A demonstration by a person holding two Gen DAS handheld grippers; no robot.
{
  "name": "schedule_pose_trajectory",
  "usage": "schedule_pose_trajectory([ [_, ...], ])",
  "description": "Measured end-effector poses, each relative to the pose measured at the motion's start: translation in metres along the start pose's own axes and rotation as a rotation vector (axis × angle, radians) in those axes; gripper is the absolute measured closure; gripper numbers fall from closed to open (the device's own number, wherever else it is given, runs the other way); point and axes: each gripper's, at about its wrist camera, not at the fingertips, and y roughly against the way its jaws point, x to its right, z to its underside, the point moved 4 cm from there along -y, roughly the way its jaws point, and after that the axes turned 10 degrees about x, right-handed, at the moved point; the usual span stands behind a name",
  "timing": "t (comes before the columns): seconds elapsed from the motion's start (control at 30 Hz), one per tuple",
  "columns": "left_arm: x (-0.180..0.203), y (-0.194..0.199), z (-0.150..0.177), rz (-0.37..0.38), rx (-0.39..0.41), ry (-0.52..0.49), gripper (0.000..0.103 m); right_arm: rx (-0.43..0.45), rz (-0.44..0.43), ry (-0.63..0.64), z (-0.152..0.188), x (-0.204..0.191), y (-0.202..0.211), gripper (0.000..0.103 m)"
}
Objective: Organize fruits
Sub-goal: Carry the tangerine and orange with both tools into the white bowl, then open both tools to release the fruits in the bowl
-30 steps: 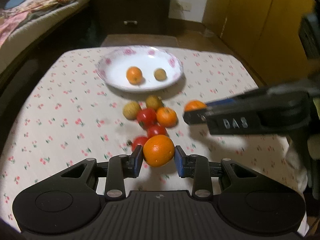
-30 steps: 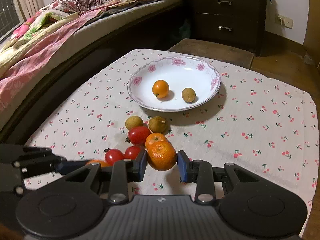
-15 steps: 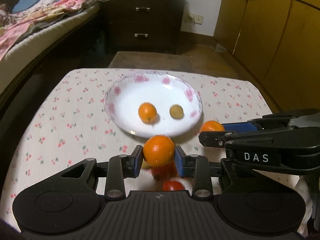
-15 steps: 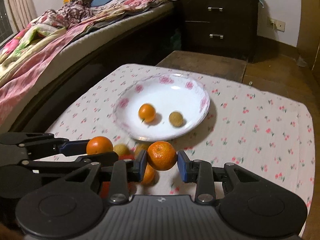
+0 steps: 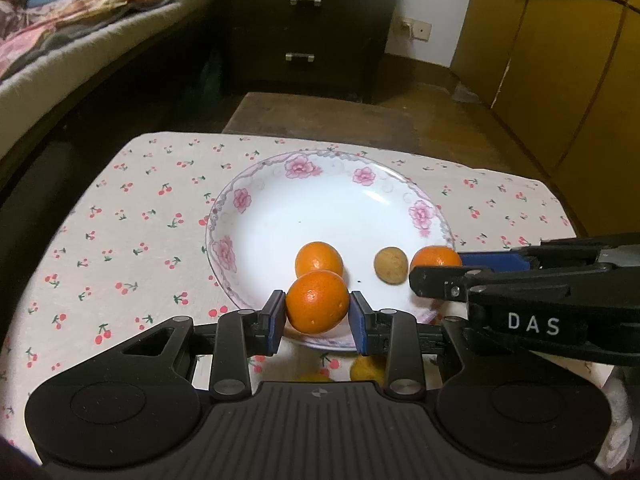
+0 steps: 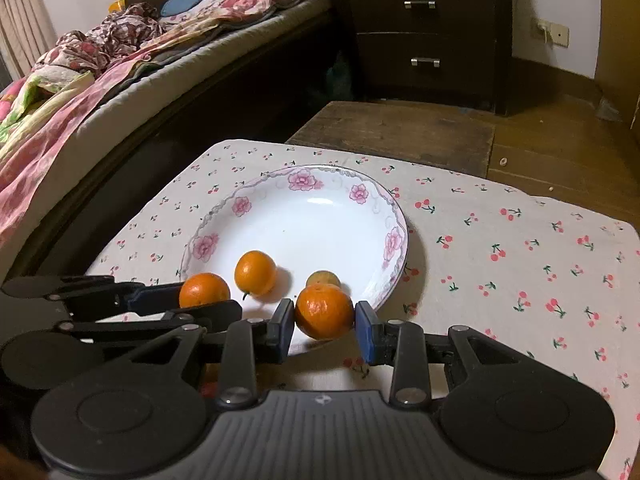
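A bed [image 6: 100,92] heaped with pink and floral bedding ran along the left, and a dark wooden two-drawer nightstand [image 6: 424,32] stood against the far wall beside yellow-brown cabinet doors [image 5: 560,72]. Nearer lay the tabletop [image 6: 500,264], covered by a white cloth printed with red cherries. On it sat a white round ceramic plate with pink flowers on its rim [image 5: 332,200], holding one loose small orange [image 5: 319,258] and a small tan-brown round fruit [image 5: 391,265]. The black left gripper [image 5: 317,314] was clamped on a glossy orange mandarin [image 5: 317,301] over the plate's near rim, hiding part of the loose orange behind it. The black right gripper [image 6: 325,324] gripped a second orange mandarin [image 6: 325,311], which covered most of the tan fruit. Two yellowish fruits [image 5: 366,368] showed on the cloth beneath the left gripper, mostly hidden.
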Motion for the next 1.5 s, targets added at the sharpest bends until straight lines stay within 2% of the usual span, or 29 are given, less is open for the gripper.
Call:
schedule_pose_trajectory([
  [0.6, -0.007, -0.015, -0.005, -0.016, -0.022, 0.021, 0.062, -0.011, -0.022, -0.048, -0.007, 0.005, -0.019, 0.061],
  [0.8, -0.008, -0.012, -0.009, -0.021, -0.009, 0.035, 0.056, 0.008, -0.023, -0.058, -0.010, 0.006, -0.016, 0.061],
  [1.5, -0.007, 0.009, -0.015, -0.015, 0.036, 0.022, 0.052, 0.070, -0.028, -0.037, -0.017, -0.004, 0.010, 0.061],
])
